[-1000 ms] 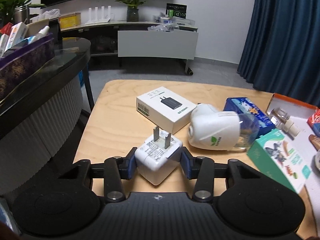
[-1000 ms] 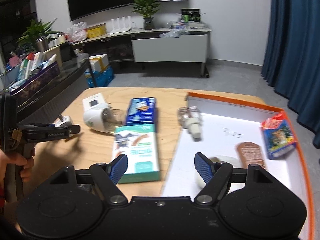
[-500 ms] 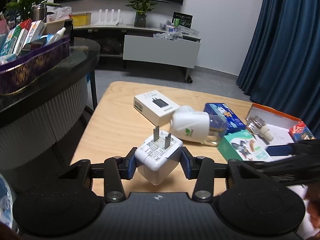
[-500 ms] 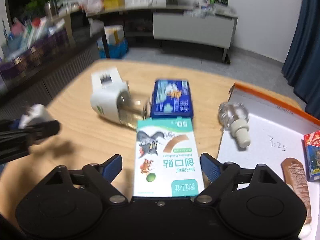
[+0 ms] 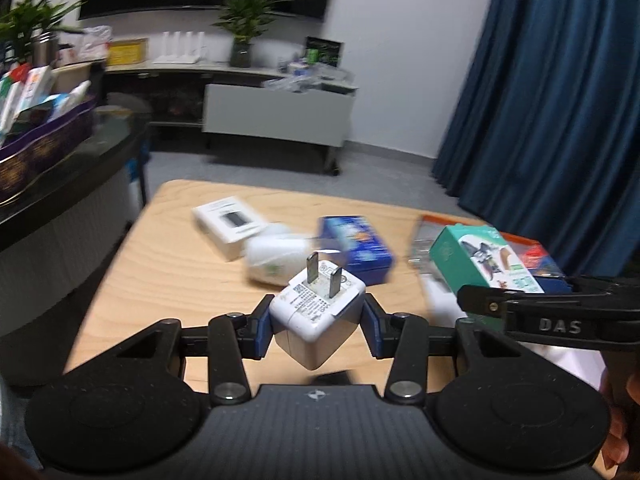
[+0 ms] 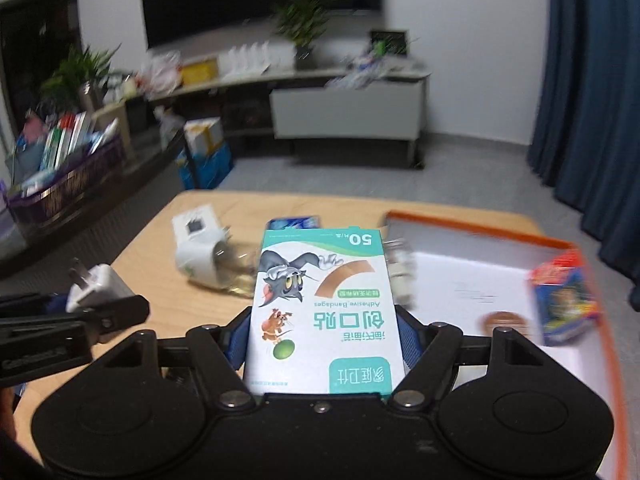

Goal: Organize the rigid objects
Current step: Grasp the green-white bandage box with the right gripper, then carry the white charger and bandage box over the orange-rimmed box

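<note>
Though gripped, white charger (image 5: 316, 320), prongs upward

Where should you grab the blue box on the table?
Grab the blue box across its two long sides, coming down from above. It lies flat with its top bare. The white plug-in bottle crowds one side, so go carefully there.

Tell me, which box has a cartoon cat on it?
The green bandage box, gripped in the right tool. The blue box and white box lie on the table, with no cat showing.
</note>
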Demonstrator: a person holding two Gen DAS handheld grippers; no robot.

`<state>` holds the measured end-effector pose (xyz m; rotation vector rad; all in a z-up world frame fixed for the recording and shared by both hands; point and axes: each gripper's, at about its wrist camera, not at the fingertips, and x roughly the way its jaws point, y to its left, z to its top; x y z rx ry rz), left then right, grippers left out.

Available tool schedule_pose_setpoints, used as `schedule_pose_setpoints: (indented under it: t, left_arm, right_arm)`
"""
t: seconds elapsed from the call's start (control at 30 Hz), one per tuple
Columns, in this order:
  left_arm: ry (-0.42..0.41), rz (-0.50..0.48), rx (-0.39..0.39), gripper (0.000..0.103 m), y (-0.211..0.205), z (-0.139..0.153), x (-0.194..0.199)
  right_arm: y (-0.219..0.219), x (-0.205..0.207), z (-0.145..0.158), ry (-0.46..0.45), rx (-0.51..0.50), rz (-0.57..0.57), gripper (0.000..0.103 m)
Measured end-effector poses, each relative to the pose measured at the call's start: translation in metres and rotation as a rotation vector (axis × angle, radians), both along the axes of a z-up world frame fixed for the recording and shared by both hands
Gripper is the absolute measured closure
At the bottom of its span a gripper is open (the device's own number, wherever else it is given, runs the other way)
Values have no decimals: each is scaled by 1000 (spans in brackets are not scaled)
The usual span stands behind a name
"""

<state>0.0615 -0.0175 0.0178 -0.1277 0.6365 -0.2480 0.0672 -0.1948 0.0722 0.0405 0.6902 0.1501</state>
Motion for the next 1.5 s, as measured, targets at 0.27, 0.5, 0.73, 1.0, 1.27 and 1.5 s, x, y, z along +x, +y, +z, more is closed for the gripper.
schedule_pose_setpoints:
  t: [0.27,0.5,0.73,1.0,1.27,1.5]
  left_arm:
    - [-18,-145,-67,58,-71,10,-16]
    - [-11,-229,-51,58,-122,6,-28]
    - [5,-226,-10,58,-136,-6,-42]
    - [17,-195,12,58,-137,-10,-52]
    - [-10,-179,11,58,-137,-6,-68]
    - [-42,-162,17,58,-137,0,-78]
  right_arm:
    - [-86,-67,23,-66,-46,-218,19]
    - [-129,-107,19,-76,-34,-330,19]
    - [-129,-121,-1,-51,1,-311,19]
    - [-123,-123,-4,-32,-11,-286,19]
    - [-121,-129,-3,-32,-17,-276,19]
    - [-119,-132,1,-41,-24,-266,19]
